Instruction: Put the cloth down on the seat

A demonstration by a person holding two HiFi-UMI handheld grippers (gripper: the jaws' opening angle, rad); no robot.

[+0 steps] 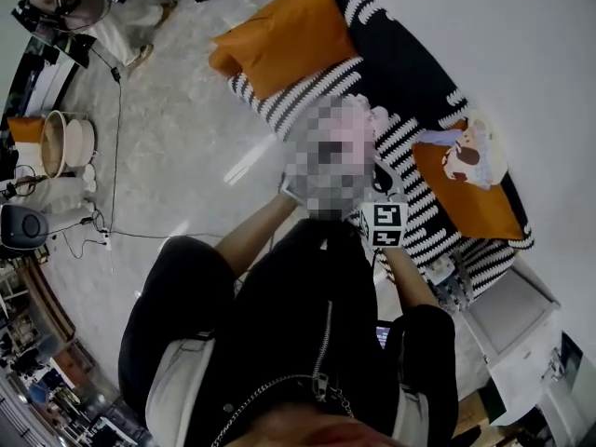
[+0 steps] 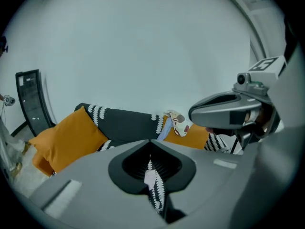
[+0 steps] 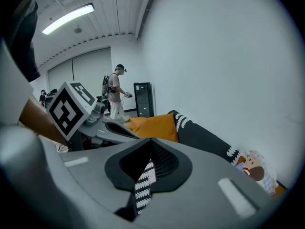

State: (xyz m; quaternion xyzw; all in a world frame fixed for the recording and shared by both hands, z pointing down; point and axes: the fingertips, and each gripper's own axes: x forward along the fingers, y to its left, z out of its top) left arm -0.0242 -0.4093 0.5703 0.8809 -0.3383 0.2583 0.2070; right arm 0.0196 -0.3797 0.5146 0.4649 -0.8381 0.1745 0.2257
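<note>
Closest in, the person's dark zipped jacket [image 1: 307,343] filled the bottom of the head view, with the left forearm [image 1: 250,236] and right forearm [image 1: 410,282] reaching out toward a sofa [image 1: 410,91]. That sofa was dark with white striped bands and stood against a pale wall [image 1: 521,45]. One orange cushion [image 1: 279,35] leaned at its far end. A second orange cushion [image 1: 480,203] lay at the near end with a doll [image 1: 470,152] on it.

The left gripper [image 2: 150,156] had its jaws pressed together on a cloth [image 2: 155,187], a black fabric with rows of white marks. A strip of it ran down out of the pinch toward the camera. The right gripper [image 3: 151,154] was likewise clamped on the same cloth, a fold of which hung below its closed jaws. Both grippers were raised side by side, each showing in the other's view, with the sofa beyond and below them. The right gripper's marker cube [image 1: 384,223] showed in the head view above the striped seat. How the rest of the cloth hung could not be made out. A person [image 3: 114,97] stood far off in the room behind.
</note>
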